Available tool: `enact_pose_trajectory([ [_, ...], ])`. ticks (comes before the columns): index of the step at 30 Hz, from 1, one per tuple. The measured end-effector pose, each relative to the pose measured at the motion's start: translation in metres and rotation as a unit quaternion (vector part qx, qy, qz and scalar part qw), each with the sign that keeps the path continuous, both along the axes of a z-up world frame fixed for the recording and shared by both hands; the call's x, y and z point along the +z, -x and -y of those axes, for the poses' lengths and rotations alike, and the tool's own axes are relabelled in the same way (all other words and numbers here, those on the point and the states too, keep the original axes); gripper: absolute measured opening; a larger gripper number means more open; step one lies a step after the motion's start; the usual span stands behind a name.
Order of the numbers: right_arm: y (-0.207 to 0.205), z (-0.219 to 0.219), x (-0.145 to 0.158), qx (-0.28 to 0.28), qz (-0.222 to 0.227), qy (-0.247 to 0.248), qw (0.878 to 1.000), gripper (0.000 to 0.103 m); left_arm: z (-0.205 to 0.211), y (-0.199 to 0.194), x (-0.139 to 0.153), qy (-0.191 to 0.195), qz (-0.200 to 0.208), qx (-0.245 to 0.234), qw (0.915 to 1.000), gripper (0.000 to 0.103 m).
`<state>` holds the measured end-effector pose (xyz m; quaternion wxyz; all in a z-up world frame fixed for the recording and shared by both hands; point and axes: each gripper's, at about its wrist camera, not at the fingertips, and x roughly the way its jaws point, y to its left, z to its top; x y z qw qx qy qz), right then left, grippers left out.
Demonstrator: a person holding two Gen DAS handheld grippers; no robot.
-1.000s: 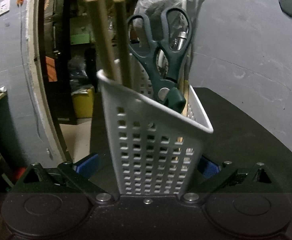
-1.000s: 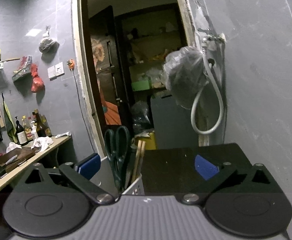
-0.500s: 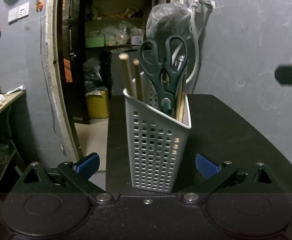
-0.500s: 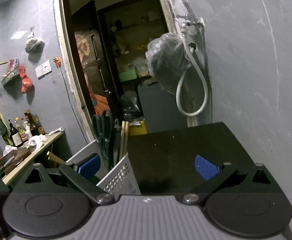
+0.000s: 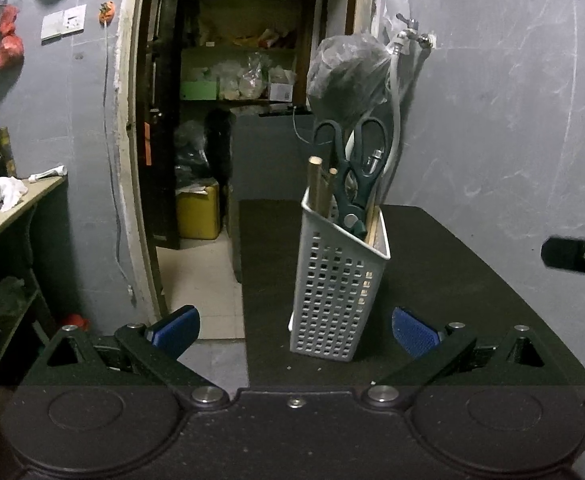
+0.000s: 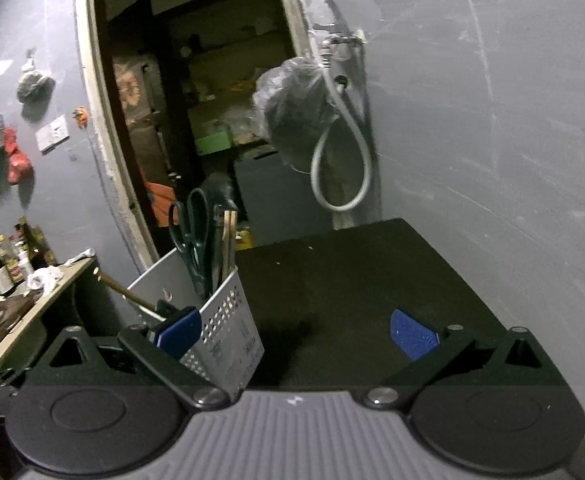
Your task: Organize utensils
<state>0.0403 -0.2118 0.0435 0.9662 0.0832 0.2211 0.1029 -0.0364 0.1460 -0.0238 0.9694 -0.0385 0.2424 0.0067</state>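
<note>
A white perforated utensil holder (image 5: 338, 292) stands upright on the black table (image 5: 444, 264). Dark green scissors (image 5: 352, 172) and wooden chopsticks (image 5: 317, 184) stick up out of it. My left gripper (image 5: 294, 328) is open, its blue pads on either side of the holder's base and a little short of it, touching nothing. In the right wrist view the holder (image 6: 220, 320) sits at the lower left with the scissors (image 6: 190, 228) and chopsticks (image 6: 228, 236) in it. My right gripper (image 6: 296, 334) is open and empty, its left finger in front of the holder.
The black table ends at its left edge (image 5: 242, 280), with tiled floor and an open doorway (image 5: 220, 120) beyond. A grey wall with a tap, hose (image 6: 340, 168) and hanging bag (image 5: 348, 76) is behind. A cluttered wooden counter (image 5: 8, 200) stands at the far left.
My left gripper has backed away from the holder, which now looks smaller and stands free. The right gripper has lowered and tipped, bringing the holder further into its view.
</note>
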Motion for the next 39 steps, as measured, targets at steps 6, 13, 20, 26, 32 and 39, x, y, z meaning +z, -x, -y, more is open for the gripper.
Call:
enact_pose_trajectory([
  [6, 0.038, -0.018, -0.008, -0.026, -0.025, 0.019, 0.999, 0.103, -0.01, 0.027, -0.001, -0.03, -0.019, 0.001, 0.9994, 0.102],
  [13, 0.078, -0.033, -0.021, -0.049, -0.049, 0.029, 0.997, 0.103, -0.025, 0.06, -0.008, -0.029, -0.029, -0.009, 0.9991, 0.102],
  [20, 0.096, -0.045, -0.023, -0.044, -0.063, 0.069, 0.995, 0.103, -0.027, 0.076, -0.009, -0.034, -0.032, -0.011, 0.9989, 0.102],
  [26, 0.102, -0.042, -0.028, -0.035, -0.077, 0.077, 0.993, 0.103, -0.019, 0.081, -0.006, -0.043, -0.034, -0.008, 0.9985, 0.102],
  [32, 0.106, -0.035, -0.029, -0.029, -0.086, 0.081, 0.993, 0.103, -0.013, 0.086, -0.007, -0.041, -0.037, -0.003, 0.9985, 0.102],
  [39, 0.107, -0.034, -0.029, -0.018, -0.085, 0.08, 0.993, 0.103, -0.015, 0.092, -0.006, -0.041, -0.028, 0.003, 0.9987, 0.102],
])
